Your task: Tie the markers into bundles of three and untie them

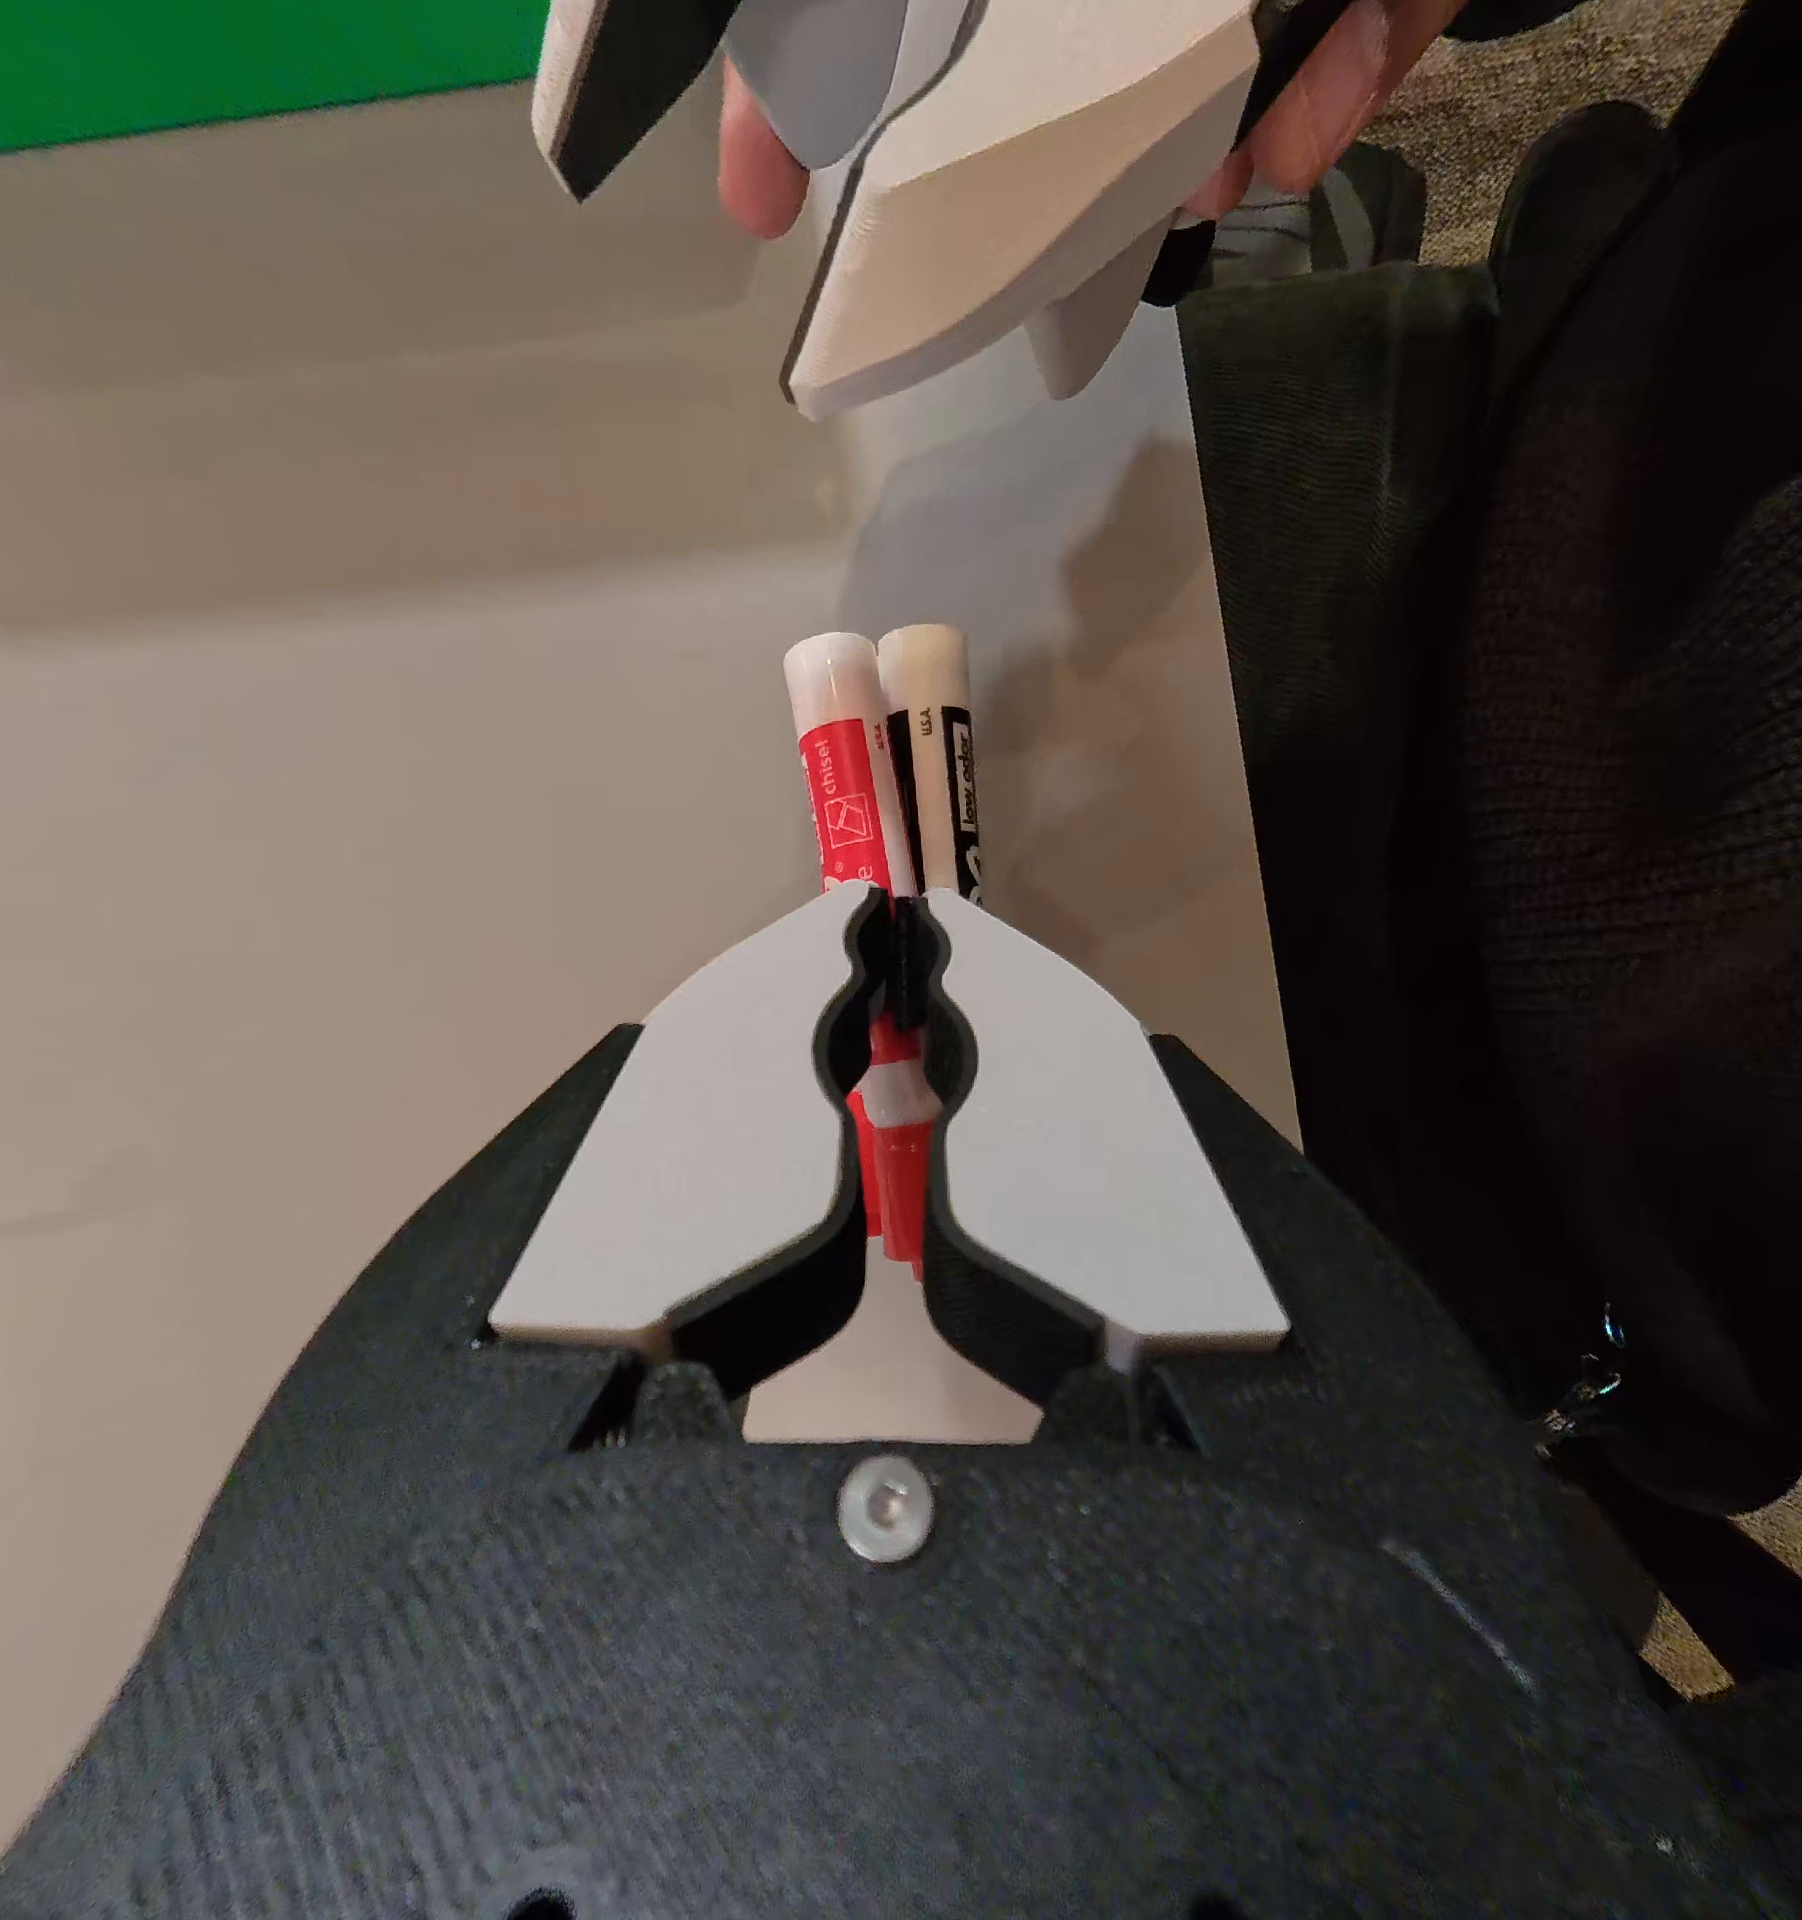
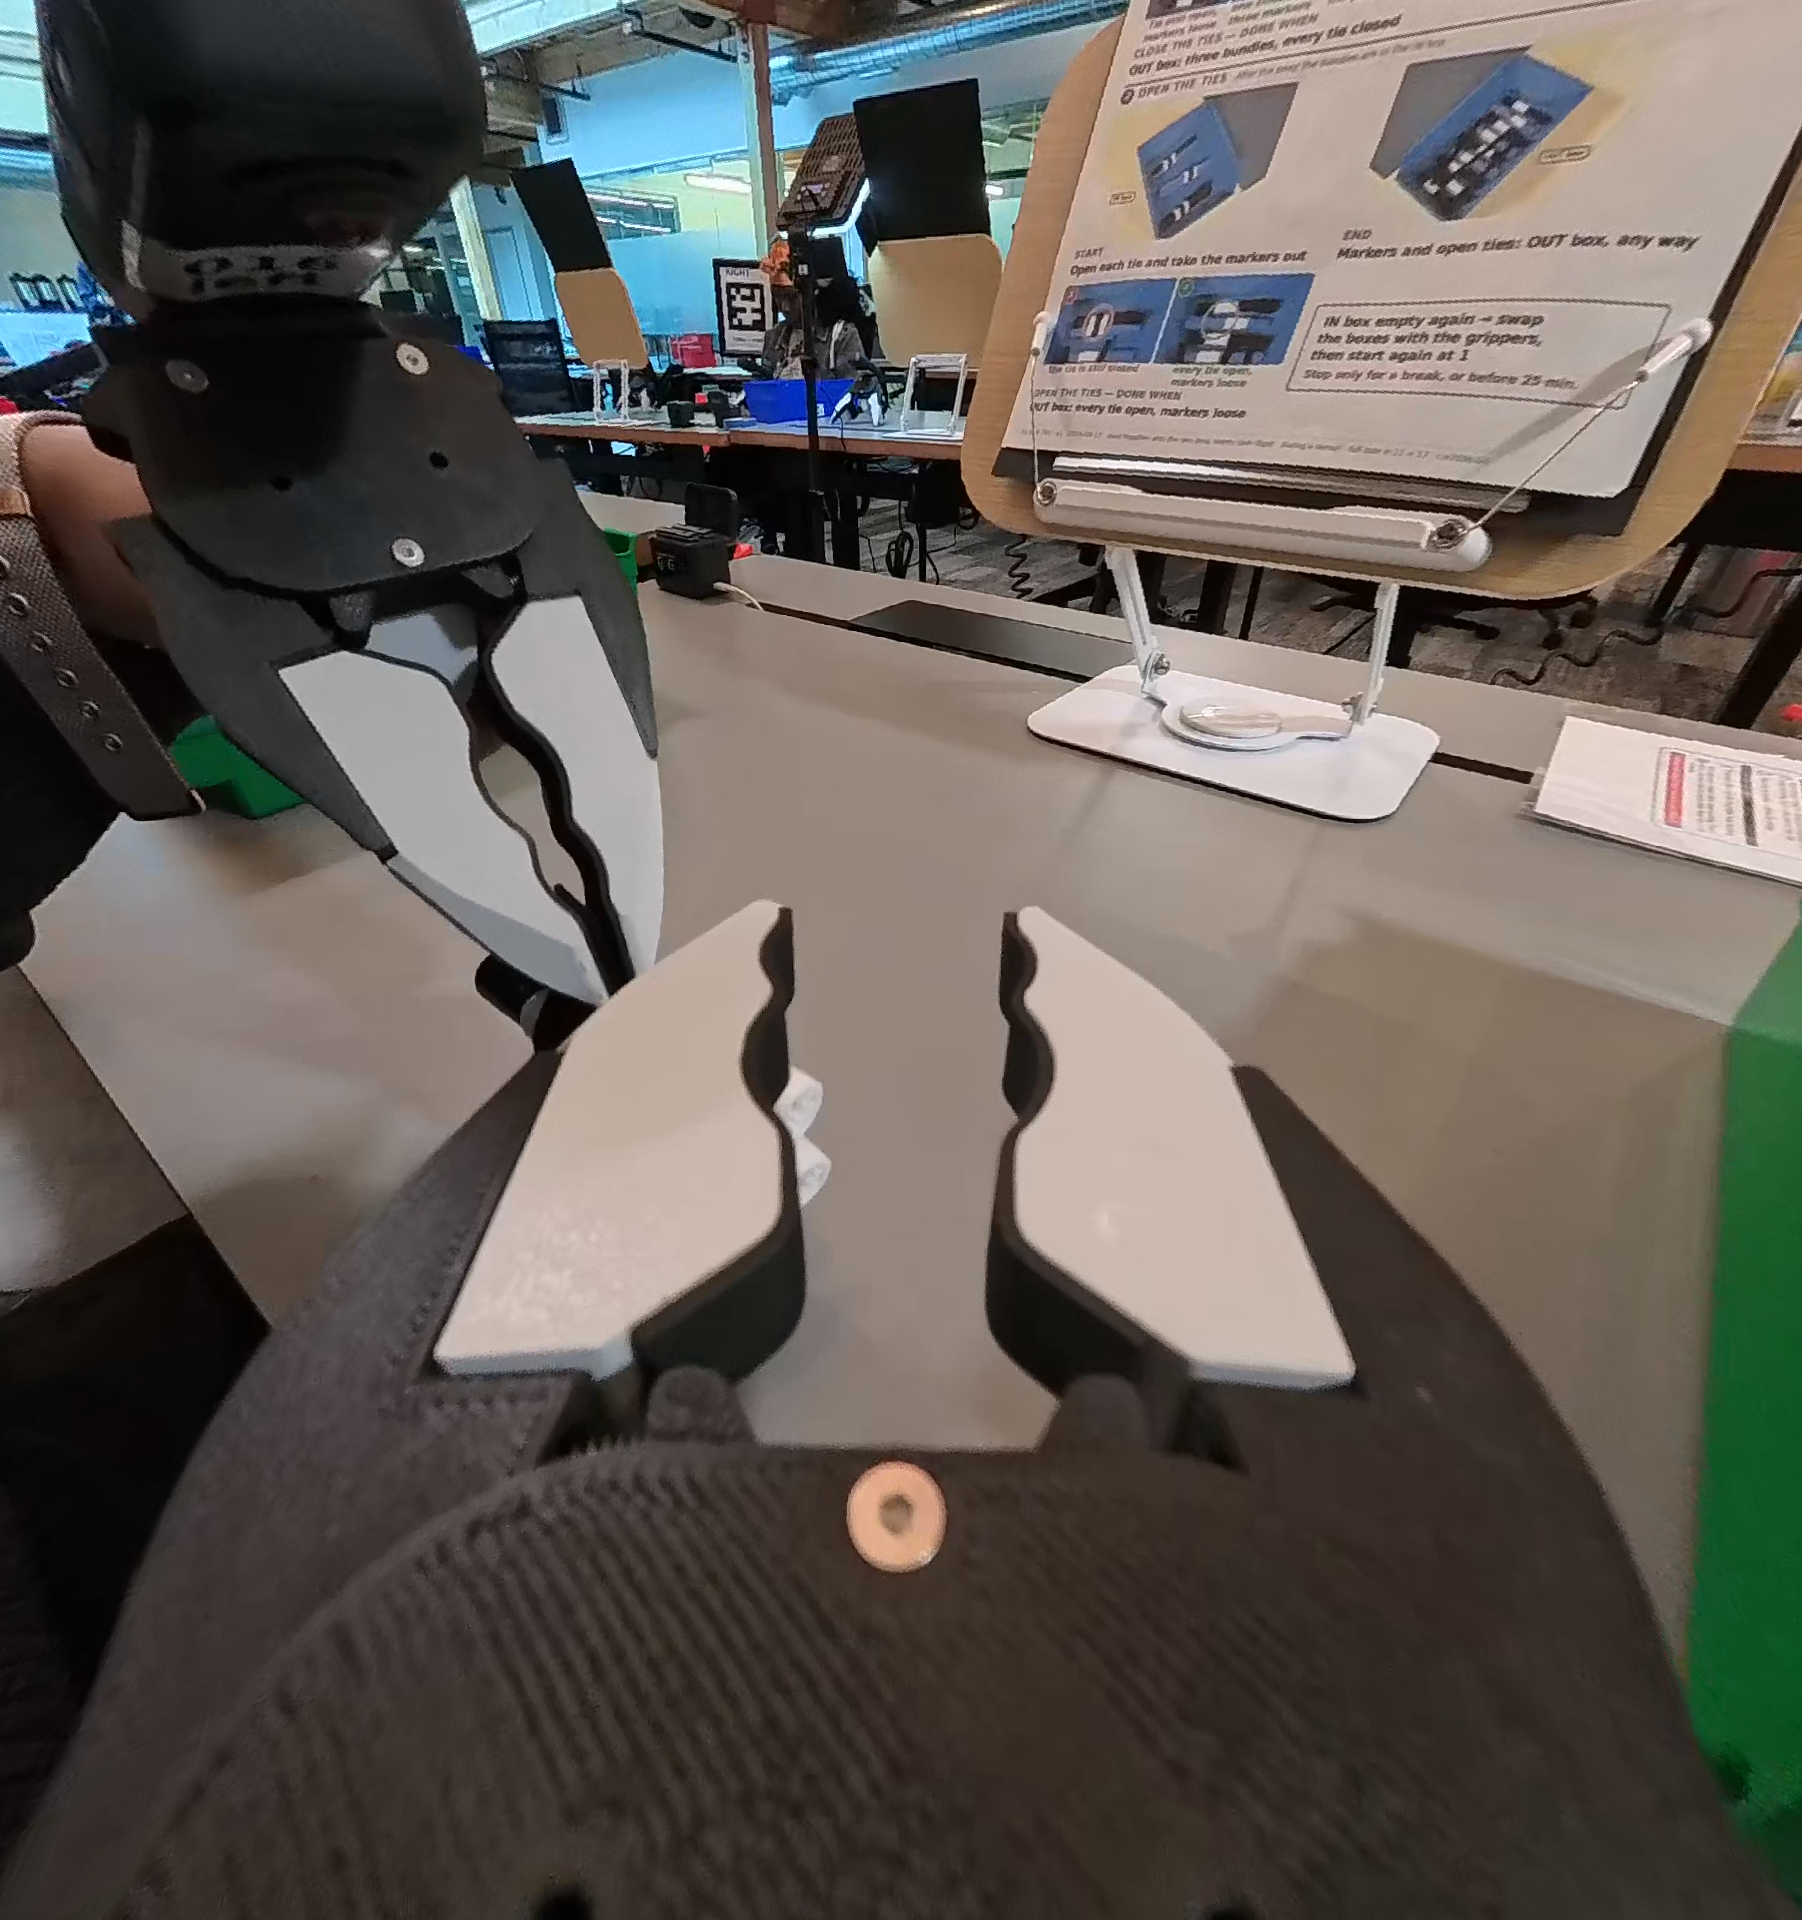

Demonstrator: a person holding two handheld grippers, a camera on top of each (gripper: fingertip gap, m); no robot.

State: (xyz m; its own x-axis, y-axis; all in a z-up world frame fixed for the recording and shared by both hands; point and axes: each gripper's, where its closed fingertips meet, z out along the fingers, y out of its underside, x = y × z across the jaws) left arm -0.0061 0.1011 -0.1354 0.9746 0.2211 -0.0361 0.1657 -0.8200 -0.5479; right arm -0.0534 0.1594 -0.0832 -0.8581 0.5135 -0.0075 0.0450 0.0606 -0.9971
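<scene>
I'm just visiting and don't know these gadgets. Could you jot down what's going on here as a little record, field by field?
left gripper: shut on a black tie, with a red marker and a black marker hanging under its fingers
right gripper: open, empty, hovering over the grey table
marker ends: white ends show just beside the right gripper's left finger
green box: at the right edge, close by
document stand: upright on the table, holding an instruction sheet

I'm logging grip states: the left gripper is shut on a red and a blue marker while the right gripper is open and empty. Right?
Not quite. The left wrist view shows the left gripper shut on a red marker and a black marker, not blue. The right gripper is open and empty.
</scene>
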